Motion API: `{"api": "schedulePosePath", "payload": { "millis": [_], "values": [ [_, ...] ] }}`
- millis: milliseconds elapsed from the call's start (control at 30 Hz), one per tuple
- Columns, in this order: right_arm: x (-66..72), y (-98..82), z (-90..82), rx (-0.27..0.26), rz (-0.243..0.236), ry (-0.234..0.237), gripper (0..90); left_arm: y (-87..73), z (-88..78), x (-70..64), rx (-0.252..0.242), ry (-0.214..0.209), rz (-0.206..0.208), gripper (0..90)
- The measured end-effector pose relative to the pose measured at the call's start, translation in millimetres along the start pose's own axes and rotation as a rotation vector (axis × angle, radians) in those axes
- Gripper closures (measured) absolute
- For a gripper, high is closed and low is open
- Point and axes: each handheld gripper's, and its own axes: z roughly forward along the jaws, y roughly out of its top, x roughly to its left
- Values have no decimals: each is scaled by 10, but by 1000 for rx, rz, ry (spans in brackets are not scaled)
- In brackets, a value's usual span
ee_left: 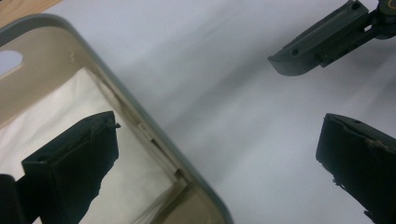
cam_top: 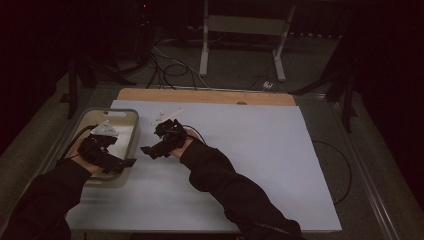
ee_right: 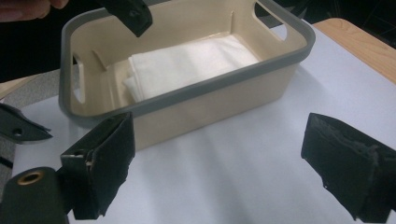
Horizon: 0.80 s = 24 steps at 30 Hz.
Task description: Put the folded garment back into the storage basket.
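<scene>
With both tools wide open and empty, the left tool (cam_top: 131, 162) straddling the rim of the beige grey-rimmed plastic bin (cam_top: 131, 131) at centre left, the folded white cloth (ee_right: 189, 65) inside could be missed and the bin tipped.

Storage bin (ee_right: 196, 100): beige plastic, grey rim, cut-out handles at both ends; upright at the left edge of the white counter. Contents: one folded white cloth (ee_right: 191, 65), flat on bin floor.
</scene>
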Motion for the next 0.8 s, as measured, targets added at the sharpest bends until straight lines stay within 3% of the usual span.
{"api": "schedulePosePath", "payload": {
  "millis": [300,800],
  "values": [
    [-47,-159,-166,-8,-4,-2,97,77,142,-190,9,-50,60,0],
    [-134,-476,-436,-3,-11,-32,98,201,368,-477,8,-92,125,0]
  ]
}}
